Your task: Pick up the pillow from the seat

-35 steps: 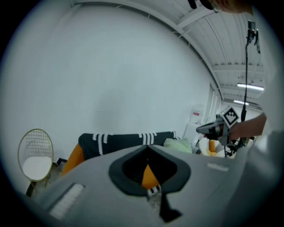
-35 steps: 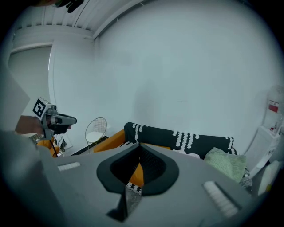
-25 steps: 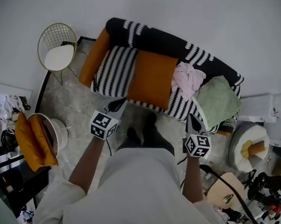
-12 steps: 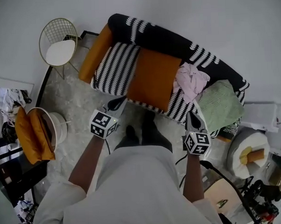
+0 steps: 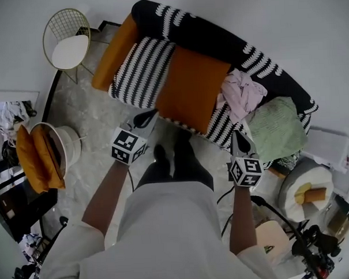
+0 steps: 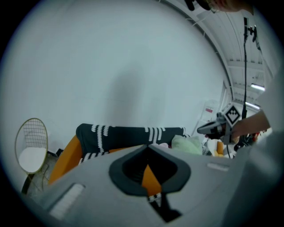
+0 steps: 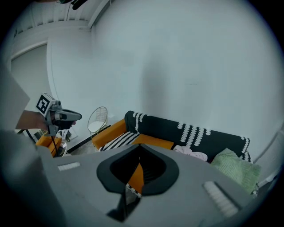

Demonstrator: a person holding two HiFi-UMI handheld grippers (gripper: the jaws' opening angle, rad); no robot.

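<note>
- Sofa (image 5: 216,39): it fills more of the head view than a second ago, and its front edge now sits just ahead of the person's shoes (image 5: 161,155). The person has closed in on it.
- Pillow (image 5: 192,89): this orange cushion lies on the striped seat at twelve o'clock from the shoes, running from the seat front up to the backrest. A pink cloth (image 5: 242,92) touches it at its three o'clock side. It rests in the same spot on the seat as before and nothing is touching it yet.
- Left gripper (image 5: 146,116): it has come forward and down, and its tip is now at the seat's front edge, at seven o'clock from the pillow. It is near the pillow's lower corner but looks clear of it. Its jaws are pressed together with nothing between them.
- Right gripper (image 5: 239,140): it has advanced the same way and sits at five o'clock from the pillow, near a green cushion (image 5: 276,131) and farther from the pillow than the left one is. Its jaws are also closed and empty.
- Judgement: this is the approach, with no grasp begun. Both pairs of jaws would need to spread before either can take hold of the pillow's edge.
</note>
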